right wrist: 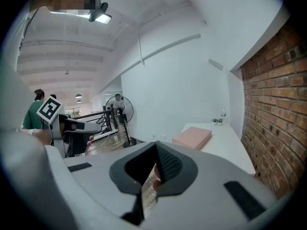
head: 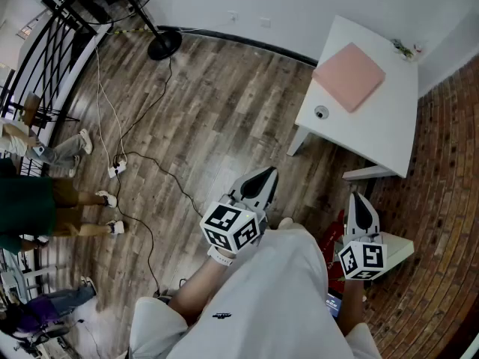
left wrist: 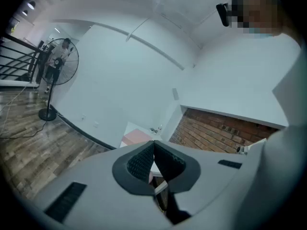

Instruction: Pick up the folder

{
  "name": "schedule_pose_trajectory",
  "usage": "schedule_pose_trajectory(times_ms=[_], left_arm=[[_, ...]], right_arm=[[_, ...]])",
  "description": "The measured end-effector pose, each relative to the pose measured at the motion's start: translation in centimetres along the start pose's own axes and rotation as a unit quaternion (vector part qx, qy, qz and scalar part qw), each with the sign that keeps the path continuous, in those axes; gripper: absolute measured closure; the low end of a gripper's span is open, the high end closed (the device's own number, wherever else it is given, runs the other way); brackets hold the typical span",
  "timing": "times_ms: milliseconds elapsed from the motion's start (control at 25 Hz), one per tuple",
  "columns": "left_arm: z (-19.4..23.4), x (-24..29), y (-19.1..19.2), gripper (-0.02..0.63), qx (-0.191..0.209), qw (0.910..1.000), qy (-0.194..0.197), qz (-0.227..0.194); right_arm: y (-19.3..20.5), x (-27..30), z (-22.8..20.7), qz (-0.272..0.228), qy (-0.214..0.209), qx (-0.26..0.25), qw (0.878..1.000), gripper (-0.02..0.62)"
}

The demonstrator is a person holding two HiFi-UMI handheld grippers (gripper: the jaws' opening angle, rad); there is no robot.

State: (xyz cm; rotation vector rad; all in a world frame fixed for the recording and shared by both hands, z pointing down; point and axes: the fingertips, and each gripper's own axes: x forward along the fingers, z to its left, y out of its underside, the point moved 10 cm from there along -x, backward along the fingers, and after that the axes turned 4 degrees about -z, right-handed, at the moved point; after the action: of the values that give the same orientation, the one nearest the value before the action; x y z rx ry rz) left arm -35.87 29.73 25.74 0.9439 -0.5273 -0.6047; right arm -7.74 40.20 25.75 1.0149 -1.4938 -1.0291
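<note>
A pink folder (head: 349, 75) lies flat on the white table (head: 389, 118) at the upper right of the head view. It also shows in the right gripper view as the pink folder (right wrist: 193, 138) and, partly, in the left gripper view as the folder (left wrist: 136, 137). My left gripper (head: 267, 175) is shut with nothing in it, over the wooden floor short of the table. My right gripper (head: 361, 203) is shut and empty too, near the table's front edge. Both are well away from the folder.
A small round object (head: 320, 112) sits on the table near the folder, and a little plant (head: 406, 48) at its far corner. A brick wall (head: 449, 223) runs on the right. A standing fan (head: 142, 13), floor cables (head: 142, 163) and people's legs (head: 60, 200) are at left.
</note>
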Motion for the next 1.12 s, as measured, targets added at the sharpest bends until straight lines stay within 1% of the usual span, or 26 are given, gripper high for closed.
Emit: schedule_pose_trajectory(times_ms=[120,280,520,600,720,920,1000,1120], left_arm=[[-1.2,-0.3,0.0,0.586,0.015,0.9999,-0.008,0.001],[-3.6,-0.2,-0.2,0.586,0.054,0.9985,-0.01,-0.004],[-7.0,0.6,1.0,0.586,0.078,0.9968,-0.011,0.004],[-8.0,1.1,1.4,0.586,0.088,0.9961,-0.01,0.009],[-9.6,1.7,2.0,0.586,0.102,0.9947,-0.01,0.011],[-12.0,2.8,2.8,0.586,0.137,0.9905,-0.008,0.011],[-12.6,3.0,3.2,0.586,0.142,0.9898,-0.009,0.01],[-13.3,3.3,3.5,0.586,0.141,0.9899,-0.012,0.01]], right_arm=[[-0.3,-0.1,-0.7,-0.009,-0.009,0.007,1.0,0.591],[-0.5,-0.5,-2.1,-0.018,-0.016,0.006,1.0,0.592],[0.1,-2.7,-4.6,-0.016,-0.011,0.004,1.0,0.592],[0.1,-3.5,-5.4,-0.02,-0.018,0.0,1.0,0.591],[0.1,-4.4,-6.4,-0.028,-0.036,0.014,0.999,0.589],[0.3,-5.2,-8.1,-0.048,-0.039,0.006,0.998,0.588],[0.5,-5.7,-8.7,-0.053,-0.043,0.01,0.998,0.588],[0.6,-6.4,-9.4,-0.051,-0.036,0.018,0.998,0.588]])
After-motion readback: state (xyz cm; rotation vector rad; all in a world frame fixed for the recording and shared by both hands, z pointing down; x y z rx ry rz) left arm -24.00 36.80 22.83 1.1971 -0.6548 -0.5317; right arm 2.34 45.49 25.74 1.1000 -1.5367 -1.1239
